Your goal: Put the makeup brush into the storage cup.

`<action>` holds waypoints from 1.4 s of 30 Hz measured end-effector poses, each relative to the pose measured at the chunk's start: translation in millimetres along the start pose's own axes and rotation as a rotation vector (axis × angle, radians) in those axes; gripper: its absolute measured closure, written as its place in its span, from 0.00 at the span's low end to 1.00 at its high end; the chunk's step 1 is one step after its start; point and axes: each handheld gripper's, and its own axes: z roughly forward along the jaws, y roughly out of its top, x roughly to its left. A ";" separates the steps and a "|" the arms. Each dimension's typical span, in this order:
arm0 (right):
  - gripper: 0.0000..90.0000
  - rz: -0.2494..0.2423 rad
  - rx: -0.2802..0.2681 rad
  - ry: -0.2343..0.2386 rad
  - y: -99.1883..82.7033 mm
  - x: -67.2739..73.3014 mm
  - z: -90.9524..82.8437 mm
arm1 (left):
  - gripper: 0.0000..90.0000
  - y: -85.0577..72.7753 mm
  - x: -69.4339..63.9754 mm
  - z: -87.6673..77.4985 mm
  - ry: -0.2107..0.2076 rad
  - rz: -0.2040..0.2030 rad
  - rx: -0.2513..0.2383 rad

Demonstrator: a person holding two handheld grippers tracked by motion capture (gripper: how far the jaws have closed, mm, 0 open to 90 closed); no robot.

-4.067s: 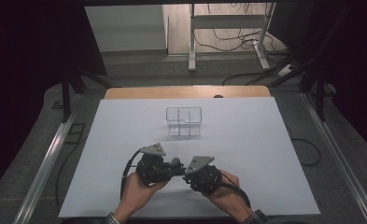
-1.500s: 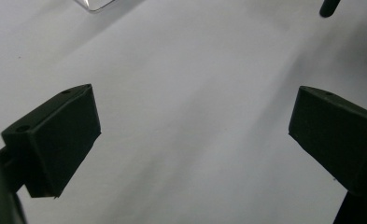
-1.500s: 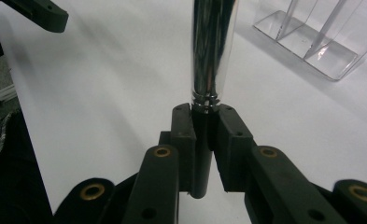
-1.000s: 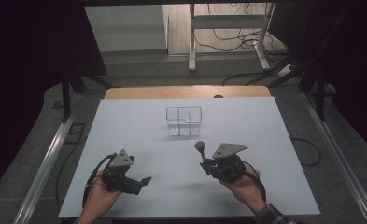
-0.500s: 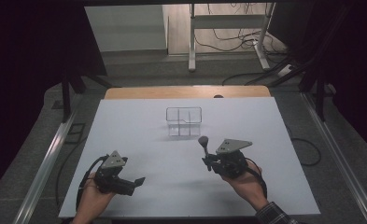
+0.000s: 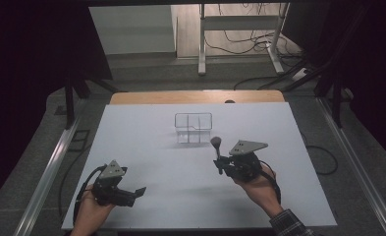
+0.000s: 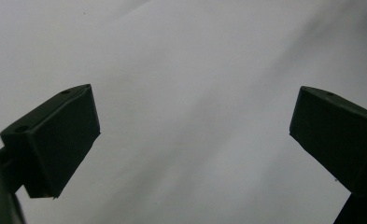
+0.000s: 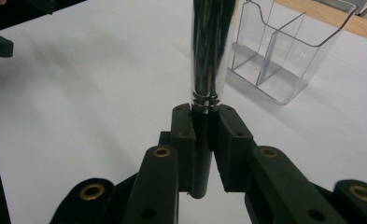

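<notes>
Clamping the dark lower handle of a makeup brush [image 8: 201, 154], the right tongs [image 8: 203, 122] hold it upright, the pads pressed on both sides just below the shiny metal ferrule [image 8: 210, 51]. In the high view the brush [image 6: 216, 150] stands above the right tongs [image 6: 222, 166], its soft head uppermost, near the clear plastic organizer [image 6: 193, 127] that sits farther back on the white table [image 6: 146, 147]. The brush looks light and stiff along the handle, but the polished ferrule is likely slippery, so the matte handle below it is the better place to grip; the bristles are soft and would splay if squeezed. The organizer is probably light, thin-walled and easy to nudge or tip. The left tongs [image 7: 190, 140] stand wide apart with nothing between them, low over the bare table, well apart from the brush.
</notes>
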 end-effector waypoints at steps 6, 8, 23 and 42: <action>0.87 0.024 -0.015 0.015 3.5 -5.3 0.7 | 0.02 -4.0 2.4 -2.2 0.011 -0.002 0.010; 0.87 0.026 -0.017 0.013 4.4 -6.4 0.9 | 0.02 -5.2 2.9 -2.9 0.015 -0.006 0.010; 0.87 0.037 -0.017 0.010 18.4 -17.8 12.7 | 0.02 -16.1 11.2 -9.7 0.038 -0.038 0.014; 0.87 0.082 -0.048 0.013 34.7 -37.2 21.9 | 0.02 -26.4 18.2 -14.6 0.054 -0.047 0.028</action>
